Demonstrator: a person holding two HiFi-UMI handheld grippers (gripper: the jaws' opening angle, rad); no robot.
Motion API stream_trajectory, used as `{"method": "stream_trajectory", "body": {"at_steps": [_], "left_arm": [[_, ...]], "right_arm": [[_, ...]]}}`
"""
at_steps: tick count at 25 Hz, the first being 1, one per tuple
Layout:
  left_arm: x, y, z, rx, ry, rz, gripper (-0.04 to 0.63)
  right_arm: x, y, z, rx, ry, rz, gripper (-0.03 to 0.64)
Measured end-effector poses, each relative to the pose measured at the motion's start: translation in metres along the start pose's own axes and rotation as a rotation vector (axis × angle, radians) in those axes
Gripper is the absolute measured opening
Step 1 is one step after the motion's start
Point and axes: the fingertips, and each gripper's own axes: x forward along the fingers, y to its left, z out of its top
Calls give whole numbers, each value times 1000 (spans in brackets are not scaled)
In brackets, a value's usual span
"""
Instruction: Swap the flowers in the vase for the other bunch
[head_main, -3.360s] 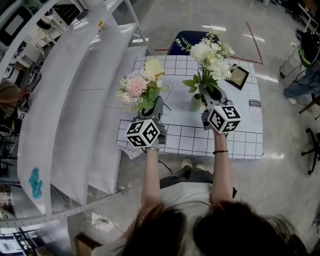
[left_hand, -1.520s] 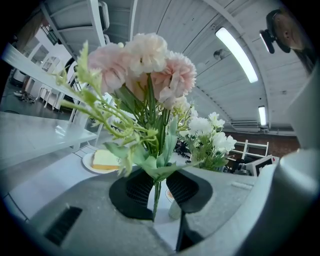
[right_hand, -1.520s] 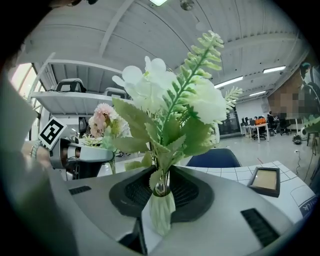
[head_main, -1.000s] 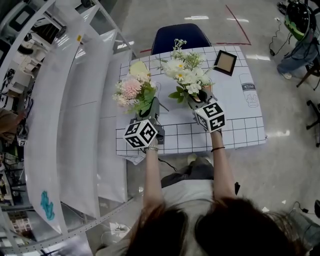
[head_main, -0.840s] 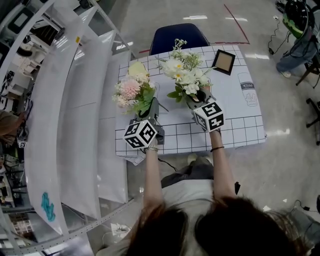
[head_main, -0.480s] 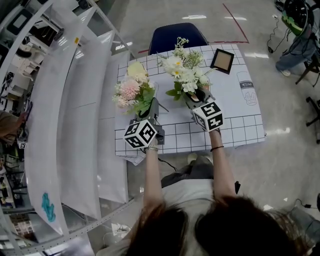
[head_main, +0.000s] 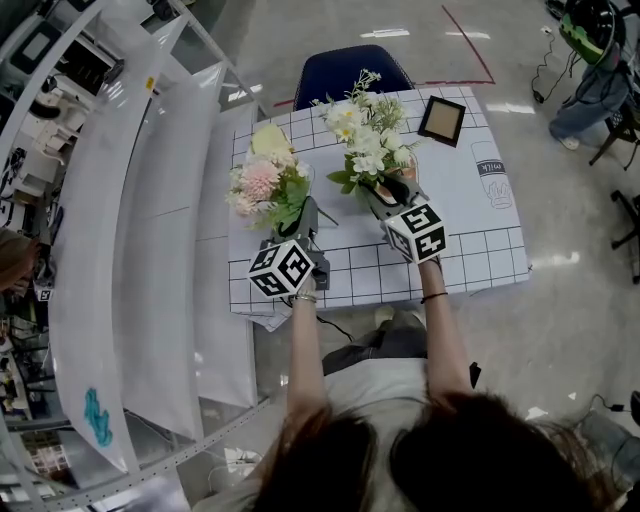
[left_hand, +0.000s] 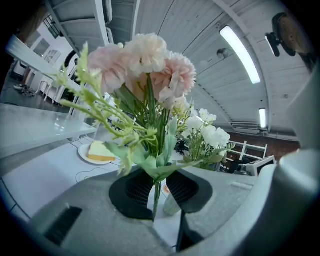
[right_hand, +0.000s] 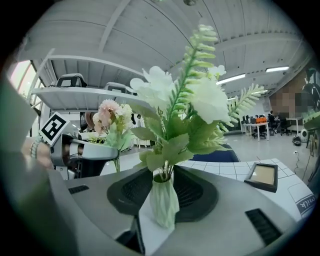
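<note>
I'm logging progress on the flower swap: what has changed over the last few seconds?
The right gripper has moved in around the vase: earlier the vase stood beside its jaws, now it stands between them; grip unclear. The white bunch stays in the vase, and the left gripper still holds the pink bunch.

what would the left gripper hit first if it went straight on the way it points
Likely the vase with the white bunch, seen past the left gripper, just right of the stem of the pink bunch it holds; depth is unclear.
</note>
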Motion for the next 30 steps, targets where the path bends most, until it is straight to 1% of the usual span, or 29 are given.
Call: {"method": "stream_trajectory", "body": {"at_steps": [8, 21, 27, 30], "left_arm": [[-1, 2, -3, -8, 6, 0, 76], [0, -3, -8, -18, 11, -17, 77], [-3, -6, -7, -22, 1, -7, 77], [-5, -9, -8, -31, -7, 3, 76]], "right_arm": [[0, 0, -6, 7, 16, -1, 94], [-14, -7, -6, 56, -4, -12, 92], [-21, -8, -2, 77, -22, 14, 92], [-24, -6, 2, 90, -23, 45, 91]]}}
